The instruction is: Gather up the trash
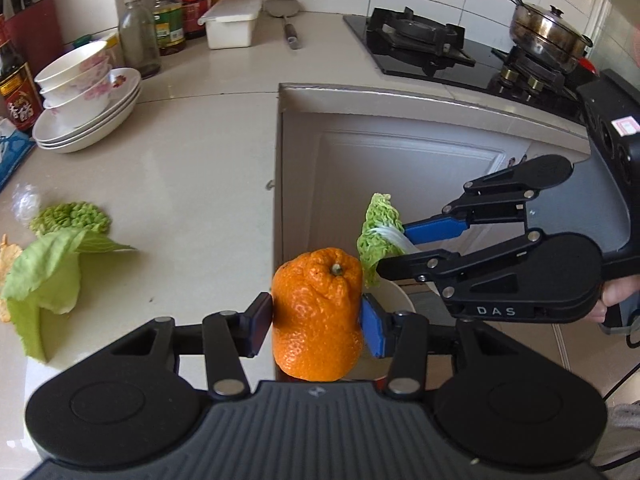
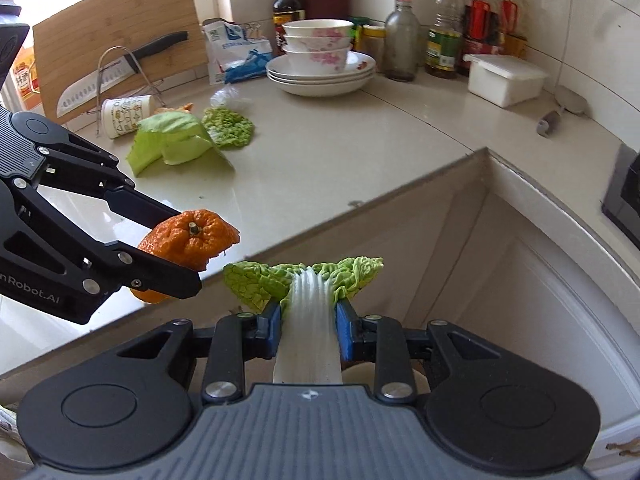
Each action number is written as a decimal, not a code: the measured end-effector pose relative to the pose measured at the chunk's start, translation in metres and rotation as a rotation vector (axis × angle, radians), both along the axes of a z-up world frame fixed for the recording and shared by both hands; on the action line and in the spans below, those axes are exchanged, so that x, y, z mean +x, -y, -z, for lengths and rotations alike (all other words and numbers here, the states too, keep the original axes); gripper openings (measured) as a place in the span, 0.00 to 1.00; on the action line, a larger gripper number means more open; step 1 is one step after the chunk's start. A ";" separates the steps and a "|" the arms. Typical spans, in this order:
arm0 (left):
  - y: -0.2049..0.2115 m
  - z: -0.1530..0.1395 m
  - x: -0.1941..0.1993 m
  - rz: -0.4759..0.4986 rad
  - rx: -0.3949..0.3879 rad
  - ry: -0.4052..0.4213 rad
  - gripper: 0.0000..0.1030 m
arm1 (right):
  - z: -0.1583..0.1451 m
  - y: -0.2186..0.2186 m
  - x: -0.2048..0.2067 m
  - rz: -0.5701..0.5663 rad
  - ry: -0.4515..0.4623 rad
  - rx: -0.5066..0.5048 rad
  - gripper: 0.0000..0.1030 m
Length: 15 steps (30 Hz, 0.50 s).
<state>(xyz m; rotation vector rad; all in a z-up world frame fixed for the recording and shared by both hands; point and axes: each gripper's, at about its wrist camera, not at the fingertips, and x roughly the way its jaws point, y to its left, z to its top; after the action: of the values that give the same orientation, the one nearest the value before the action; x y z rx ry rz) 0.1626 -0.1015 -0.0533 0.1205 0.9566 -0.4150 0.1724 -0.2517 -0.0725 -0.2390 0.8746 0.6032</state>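
Note:
My left gripper (image 1: 316, 320) is shut on an orange peel shell (image 1: 318, 314), held past the counter's corner; the peel (image 2: 192, 236) also shows from the right wrist view, torn at its edge. My right gripper (image 2: 308, 330) is shut on a cabbage leaf (image 2: 310, 300) by its white stalk, the crinkled green tip fanned out ahead. From the left wrist view that leaf (image 1: 378, 236) hangs just right of the peel. More cabbage leaves (image 2: 188, 140) and a tipped paper cup (image 2: 126, 114) lie on the counter (image 2: 360, 152).
Stacked bowls and plates (image 2: 320, 60), bottles (image 2: 444, 28), a white lidded box (image 2: 506, 78), a knife on a rack (image 2: 100, 76) and a cutting board line the back. A gas stove with a steel pot (image 1: 548, 30) sits far right. White cabinet doors (image 1: 400, 184) stand below the counter edge.

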 end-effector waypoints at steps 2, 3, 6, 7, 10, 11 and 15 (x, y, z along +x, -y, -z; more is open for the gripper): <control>0.013 0.006 0.005 0.015 -0.012 -0.008 0.45 | 0.009 0.015 0.000 0.037 -0.011 -0.008 0.31; 0.019 0.009 0.007 0.022 -0.016 -0.014 0.45 | 0.015 0.023 0.000 0.056 -0.018 -0.010 0.31; 0.035 0.020 0.013 0.037 -0.019 -0.026 0.45 | 0.035 0.044 0.002 0.107 -0.037 -0.026 0.31; 0.041 0.024 0.015 0.040 -0.019 -0.029 0.45 | 0.043 0.050 0.003 0.121 -0.041 -0.032 0.31; 0.053 0.036 0.019 0.050 -0.009 -0.029 0.45 | 0.072 0.067 0.008 0.158 -0.058 -0.048 0.31; 0.057 0.040 0.020 0.050 -0.004 -0.030 0.45 | 0.081 0.071 0.010 0.170 -0.066 -0.048 0.31; 0.069 0.054 0.026 0.044 0.009 -0.029 0.45 | 0.125 0.080 0.023 0.218 -0.109 -0.061 0.31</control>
<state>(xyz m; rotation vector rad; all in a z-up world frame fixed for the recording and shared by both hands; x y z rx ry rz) 0.1890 -0.1709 -0.1069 0.1441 0.9863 -0.4538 0.1954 -0.3313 -0.1978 -0.1642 1.0101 0.3898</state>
